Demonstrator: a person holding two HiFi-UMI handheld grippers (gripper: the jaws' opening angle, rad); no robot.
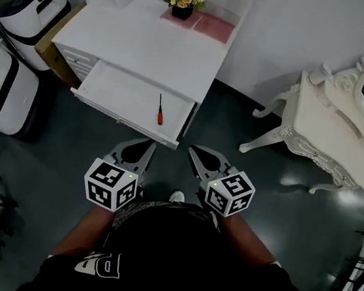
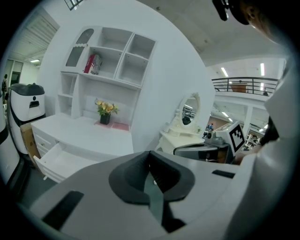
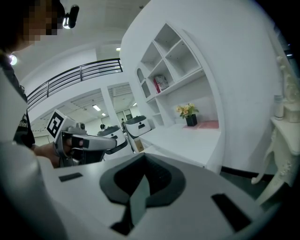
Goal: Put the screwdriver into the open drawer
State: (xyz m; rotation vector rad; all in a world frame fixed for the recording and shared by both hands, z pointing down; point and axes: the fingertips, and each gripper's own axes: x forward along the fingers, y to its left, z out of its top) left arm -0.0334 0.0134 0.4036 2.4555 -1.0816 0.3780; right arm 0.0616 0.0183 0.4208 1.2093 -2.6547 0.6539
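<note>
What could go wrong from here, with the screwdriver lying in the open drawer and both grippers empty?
1. The screwdriver lies loose near the right side of the drawer; a hard push to close the drawer could send it rolling or sliding.
2. The drawer juts out of the white desk toward the person, just ahead of the left gripper and right gripper, both shut. A step forward might knock it.

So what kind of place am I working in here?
Probably a staged bedroom corner inside a big hall, perhaps a showroom or lab: a white desk with an open drawer, an ornate vanity table, and a mezzanine railing behind.
</note>
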